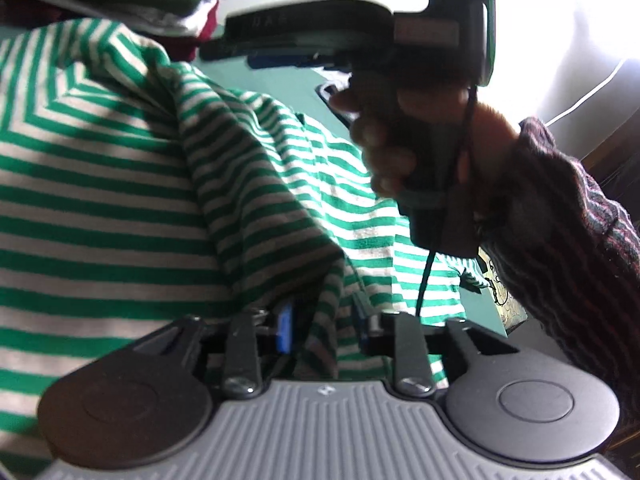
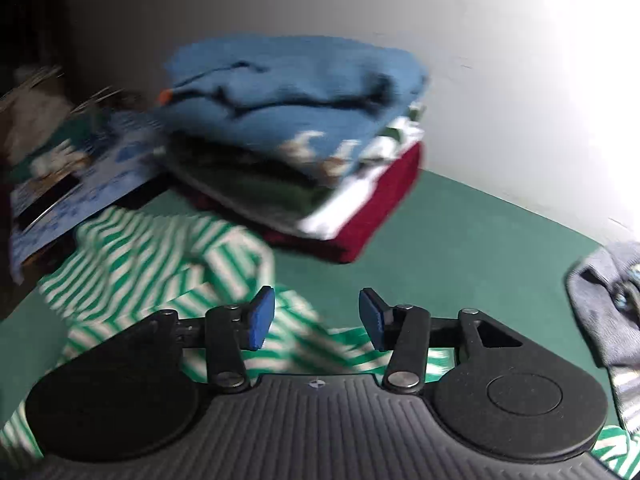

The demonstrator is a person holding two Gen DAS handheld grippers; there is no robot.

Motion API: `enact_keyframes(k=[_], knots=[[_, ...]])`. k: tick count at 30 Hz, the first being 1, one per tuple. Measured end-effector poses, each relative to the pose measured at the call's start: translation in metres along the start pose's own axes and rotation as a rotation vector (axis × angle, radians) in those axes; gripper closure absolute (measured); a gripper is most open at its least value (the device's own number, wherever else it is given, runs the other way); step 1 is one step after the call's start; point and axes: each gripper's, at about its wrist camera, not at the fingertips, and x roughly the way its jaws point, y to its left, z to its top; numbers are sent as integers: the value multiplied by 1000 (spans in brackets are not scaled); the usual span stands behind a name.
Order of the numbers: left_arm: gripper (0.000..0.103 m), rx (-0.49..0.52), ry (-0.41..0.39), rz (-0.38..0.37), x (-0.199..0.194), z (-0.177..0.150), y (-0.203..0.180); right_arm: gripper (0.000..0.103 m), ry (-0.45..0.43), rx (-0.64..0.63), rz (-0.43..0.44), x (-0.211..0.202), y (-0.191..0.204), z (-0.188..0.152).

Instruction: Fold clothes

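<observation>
A green-and-white striped garment (image 1: 120, 184) lies bunched on the green table and fills the left wrist view. One raised fold of it runs down between the blue pads of my left gripper (image 1: 324, 328), whose jaws stand apart with a small gap to the cloth on either side. In the right wrist view the same striped garment (image 2: 160, 264) lies crumpled below and left of my right gripper (image 2: 316, 316), which is open with nothing between its pads. A person's hand (image 1: 400, 140) holds the right gripper's handle above the garment's right part.
A stack of folded clothes (image 2: 300, 140), blue on top and dark red at the bottom, sits at the back by the wall. A grey garment (image 2: 600, 300) lies at the right edge. Printed papers (image 2: 80, 184) are at the left. Green table surface (image 2: 460, 248) shows between them.
</observation>
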Motion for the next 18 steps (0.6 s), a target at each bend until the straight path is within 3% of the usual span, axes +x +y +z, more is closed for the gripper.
enact_keyframes(k=[3, 4, 5, 9, 11, 15, 18], knots=[[50, 8, 10, 35, -11, -6, 2, 56, 36, -75, 14, 7, 22, -5], [49, 5, 18, 43, -11, -8, 3, 71, 59, -87, 4, 14, 26, -6], [48, 3, 27, 50, -12, -12, 3, 102, 71, -93, -29, 20, 26, -7], [54, 22, 27, 53, -15, -20, -4, 101, 51, -27, -120, 26, 15, 1], [70, 24, 25, 46, -12, -19, -8, 102, 45, -32, -131, 29, 12, 5], [75, 15, 1, 76, -6, -9, -9, 102, 32, -118, -229, 51, 16, 4], [75, -26, 3, 63, -3, -2, 0, 102, 25, -109, -263, 65, 12, -3]])
